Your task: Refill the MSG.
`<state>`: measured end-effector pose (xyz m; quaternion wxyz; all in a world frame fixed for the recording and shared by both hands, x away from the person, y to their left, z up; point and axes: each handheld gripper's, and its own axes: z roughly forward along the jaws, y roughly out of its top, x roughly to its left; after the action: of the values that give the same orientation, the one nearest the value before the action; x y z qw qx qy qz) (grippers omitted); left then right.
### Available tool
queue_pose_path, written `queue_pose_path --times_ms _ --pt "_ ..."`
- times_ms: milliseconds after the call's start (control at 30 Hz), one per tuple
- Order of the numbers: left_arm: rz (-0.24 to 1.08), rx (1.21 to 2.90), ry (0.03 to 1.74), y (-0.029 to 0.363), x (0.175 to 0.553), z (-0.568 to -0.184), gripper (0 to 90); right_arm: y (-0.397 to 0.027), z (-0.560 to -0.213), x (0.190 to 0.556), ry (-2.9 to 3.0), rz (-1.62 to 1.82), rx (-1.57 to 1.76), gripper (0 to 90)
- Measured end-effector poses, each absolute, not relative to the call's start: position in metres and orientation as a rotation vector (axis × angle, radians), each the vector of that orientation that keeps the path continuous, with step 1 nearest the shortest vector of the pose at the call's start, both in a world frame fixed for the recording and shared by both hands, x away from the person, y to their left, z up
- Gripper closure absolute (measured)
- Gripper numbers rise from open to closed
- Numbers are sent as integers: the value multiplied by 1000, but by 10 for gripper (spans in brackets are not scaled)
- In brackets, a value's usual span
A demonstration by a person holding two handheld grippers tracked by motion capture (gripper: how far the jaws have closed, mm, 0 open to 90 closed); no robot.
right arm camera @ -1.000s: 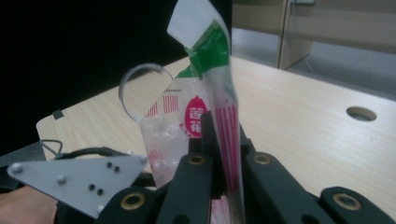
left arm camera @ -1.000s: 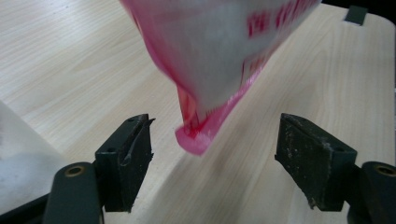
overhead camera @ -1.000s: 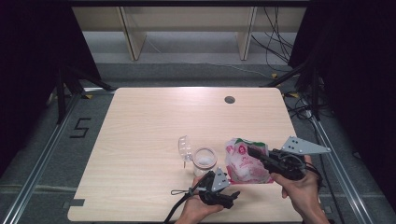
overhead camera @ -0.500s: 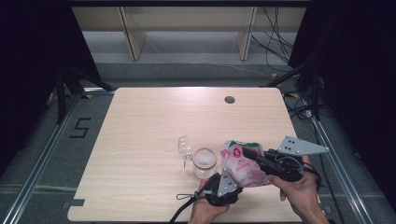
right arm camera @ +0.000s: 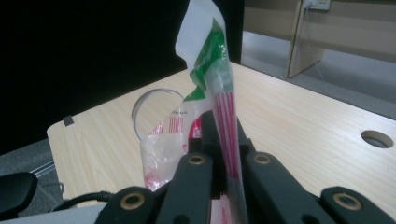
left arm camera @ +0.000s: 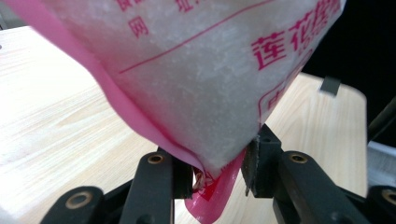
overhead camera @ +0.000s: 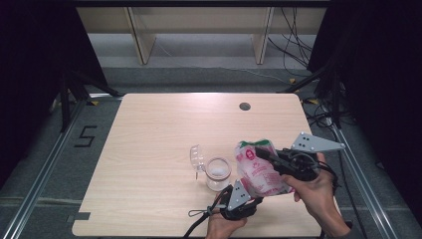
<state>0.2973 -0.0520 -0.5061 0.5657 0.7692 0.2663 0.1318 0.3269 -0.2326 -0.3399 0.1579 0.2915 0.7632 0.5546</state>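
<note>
In the lower right of the high view, the right gripper (overhead camera: 263,152) is pinching the top edge of a pink-and-white plastic bag of white granules with a green strip (overhead camera: 259,169), its jaws clamped flat on the film. The left gripper (overhead camera: 254,199), at the bottom centre, has just been closing its jaws, and they are now squeezing the bag's pink bottom corner (left arm camera: 208,184). The bag is hanging between both grippers above the pale wooden table (overhead camera: 149,139), just beside a small clear glass jar (overhead camera: 218,173) with its open lid (overhead camera: 197,158).
</note>
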Motion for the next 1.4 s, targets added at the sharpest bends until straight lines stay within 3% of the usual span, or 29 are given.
queue_pose_path --times_ms 167,600,1400 --pt "256 1737 642 -52 298 -506 681 -220 -338 334 2197 1622 836 900" --pt "379 1738 608 -55 297 -506 707 -193 -342 348 2185 1638 844 900" --pt "355 1730 612 -65 308 -506 727 -166 -347 370 2251 1486 824 900"
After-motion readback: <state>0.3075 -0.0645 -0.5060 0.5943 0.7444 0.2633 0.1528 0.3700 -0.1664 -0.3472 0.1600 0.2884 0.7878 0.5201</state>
